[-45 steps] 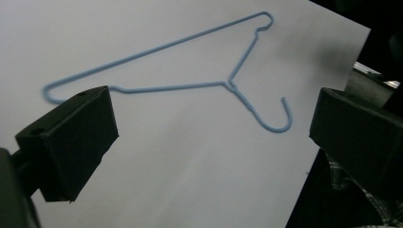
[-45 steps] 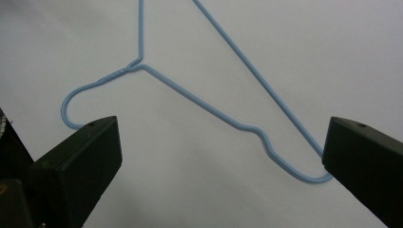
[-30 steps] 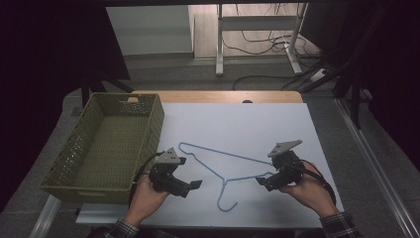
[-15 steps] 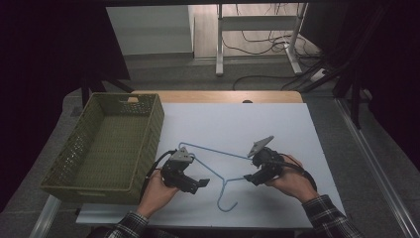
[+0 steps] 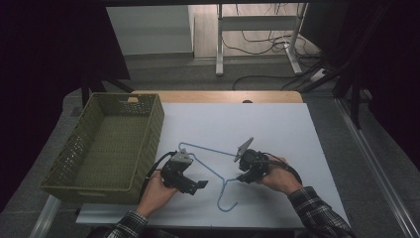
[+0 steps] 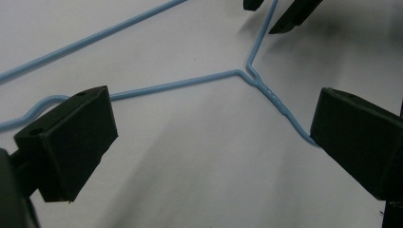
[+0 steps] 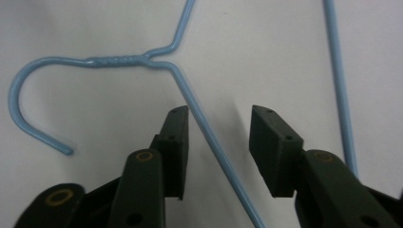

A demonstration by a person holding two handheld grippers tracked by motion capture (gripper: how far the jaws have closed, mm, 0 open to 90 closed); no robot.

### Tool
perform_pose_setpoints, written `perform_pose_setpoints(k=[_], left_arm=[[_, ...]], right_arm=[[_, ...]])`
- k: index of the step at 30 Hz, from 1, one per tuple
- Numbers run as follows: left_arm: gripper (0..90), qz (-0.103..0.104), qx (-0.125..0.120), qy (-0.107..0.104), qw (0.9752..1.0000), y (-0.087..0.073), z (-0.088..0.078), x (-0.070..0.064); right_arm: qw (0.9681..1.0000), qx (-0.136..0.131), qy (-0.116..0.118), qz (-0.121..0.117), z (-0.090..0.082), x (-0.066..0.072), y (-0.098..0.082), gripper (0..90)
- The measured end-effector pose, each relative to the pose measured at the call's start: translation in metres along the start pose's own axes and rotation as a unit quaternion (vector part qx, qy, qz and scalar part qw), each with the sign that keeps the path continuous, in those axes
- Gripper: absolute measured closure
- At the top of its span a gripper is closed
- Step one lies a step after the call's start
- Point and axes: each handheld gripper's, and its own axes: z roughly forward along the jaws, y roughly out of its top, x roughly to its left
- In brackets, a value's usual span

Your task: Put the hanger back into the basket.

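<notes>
— Blue wire, that hanger (image 5: 214, 166): where does it lie?

— Flat on the white tabletop (image 5: 277, 124), near the front edge, its hook curling toward the person and its triangle spreading away. A green woven basket (image 5: 106, 144) stands to its left, just beside it but not touching.

— And the right tool (image 5: 243, 177)?

— Low over the hanger's right shoulder wire, close to the twisted neck. In the right gripper view (image 7: 216, 147) the wire runs up between the two black jaws; they have just been closing, yet a gap remains on each side (the pads do not press on it).

— The left tool (image 5: 202, 185)?

— It sits by the hanger's left shoulder, held by the left hand (image 5: 156, 191). In the left gripper view (image 6: 209, 142) its jaws stand wide apart, with the neck and the left shoulder wire lying on the tabletop in the space ahead of them. Nothing is gripped.

— Does the other tool show there too?

— Its black jaw tips peek in at the top edge, on either side of the wire.
</notes>
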Motion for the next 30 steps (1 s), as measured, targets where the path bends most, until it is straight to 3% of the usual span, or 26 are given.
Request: perform_pose_setpoints(k=[6, 13, 17, 20, 21, 22, 27, 30], left_arm=[[1.8, -0.001, 0.002, -0.002, 1.0, -0.001, 0.002, 0.001], [1.9, -0.002, 0.008, -0.003, 1.0, -0.002, 0.004, 0.002], [1.9, -0.002, 0.011, -0.003, 0.9999, -0.003, 0.004, 0.002], [1.9, -0.004, 0.014, -0.002, 0.9999, -0.003, 0.004, 0.002], [1.9, -0.008, 0.012, -0.002, 0.9999, -0.003, 0.004, 0.002], [1.9, -0.008, 0.012, -0.002, 0.9999, -0.003, 0.004, 0.002], [2.1, -0.018, 0.019, 0.007, 0.9996, -0.003, 0.001, 0.003], [1.9, -0.015, 0.034, 0.03, 0.9989, -0.004, -0.001, 0.003]], right_arm=[[0.9992, 0.013, 0.015, -0.036, 0.013, -0.001, 0.003, 69.5], [0.9968, 0.019, 0.032, -0.071, 0.014, -0.003, 0.006, 78.7], [0.9957, 0.016, 0.047, -0.078, 0.015, -0.005, 0.006, 82.3], [0.995, 0.015, 0.045, -0.088, 0.014, -0.005, 0.006, 84.0], [0.994, 0.009, 0.065, -0.087, 0.014, -0.005, 0.004, 85.6], [0.9936, 0.006, 0.07, -0.088, 0.014, -0.005, 0.004, 86.4], [0.995, -0.007, 0.058, -0.081, 0.011, -0.004, 0.004, 86.8], [0.9954, -0.019, 0.058, -0.073, 0.006, -0.003, 0.004, 86.8]])
